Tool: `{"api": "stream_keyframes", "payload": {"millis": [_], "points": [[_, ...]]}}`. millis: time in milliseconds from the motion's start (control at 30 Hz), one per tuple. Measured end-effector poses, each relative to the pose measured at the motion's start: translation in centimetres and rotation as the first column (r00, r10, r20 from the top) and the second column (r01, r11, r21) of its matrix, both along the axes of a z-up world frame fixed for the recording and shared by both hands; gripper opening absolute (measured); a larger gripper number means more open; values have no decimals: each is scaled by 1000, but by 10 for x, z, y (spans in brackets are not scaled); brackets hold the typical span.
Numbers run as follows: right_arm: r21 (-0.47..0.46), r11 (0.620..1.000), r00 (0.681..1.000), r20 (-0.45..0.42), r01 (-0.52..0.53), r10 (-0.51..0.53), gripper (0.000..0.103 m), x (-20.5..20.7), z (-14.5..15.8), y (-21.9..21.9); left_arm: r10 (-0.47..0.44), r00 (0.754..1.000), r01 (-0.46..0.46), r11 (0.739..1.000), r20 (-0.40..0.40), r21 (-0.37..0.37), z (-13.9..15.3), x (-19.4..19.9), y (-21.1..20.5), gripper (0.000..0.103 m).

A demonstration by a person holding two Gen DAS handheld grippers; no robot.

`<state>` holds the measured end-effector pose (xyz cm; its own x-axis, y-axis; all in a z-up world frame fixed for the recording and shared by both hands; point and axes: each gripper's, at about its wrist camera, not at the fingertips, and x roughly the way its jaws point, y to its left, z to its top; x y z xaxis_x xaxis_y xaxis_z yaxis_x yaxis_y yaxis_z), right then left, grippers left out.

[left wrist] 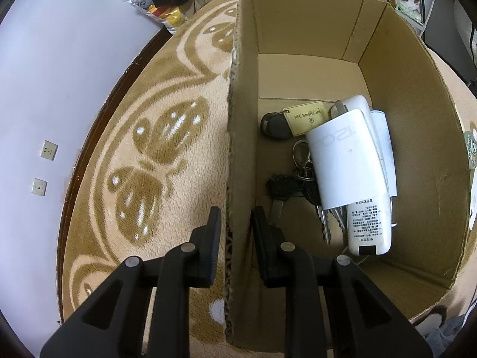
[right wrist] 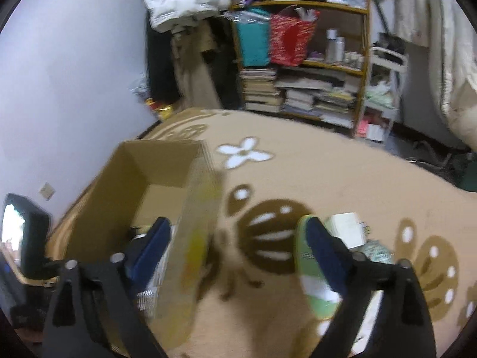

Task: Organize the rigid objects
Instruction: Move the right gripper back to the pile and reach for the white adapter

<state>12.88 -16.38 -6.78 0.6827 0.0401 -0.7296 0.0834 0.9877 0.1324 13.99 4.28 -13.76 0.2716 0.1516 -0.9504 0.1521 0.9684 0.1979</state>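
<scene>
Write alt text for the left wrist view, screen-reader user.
The left gripper straddles the near wall of an open cardboard box, one finger outside, one inside. On the box floor lie a white remote-like device, a white adapter, a bunch of keys and a gold NFC card. The box sits on a tan patterned rug.
</scene>
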Motion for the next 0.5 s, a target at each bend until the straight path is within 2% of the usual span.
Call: {"api": "stream_keyframes", "payload": {"millis": [133,300,500], "points": [[-53,997,998,-16,63,-64,103,5,-9,-22,-5,1000,5,1000,1,9,0,0,-2,21],[-21,994,993,-55,104,-105,103,12,-25,-47,-5,1000,5,1000,0,7,0,-1,-3,22],[-42,988,985,-86,146,-149,103,21,-45,-64,-5,1000,5,1000,0,8,0,-1,-2,22]]}}
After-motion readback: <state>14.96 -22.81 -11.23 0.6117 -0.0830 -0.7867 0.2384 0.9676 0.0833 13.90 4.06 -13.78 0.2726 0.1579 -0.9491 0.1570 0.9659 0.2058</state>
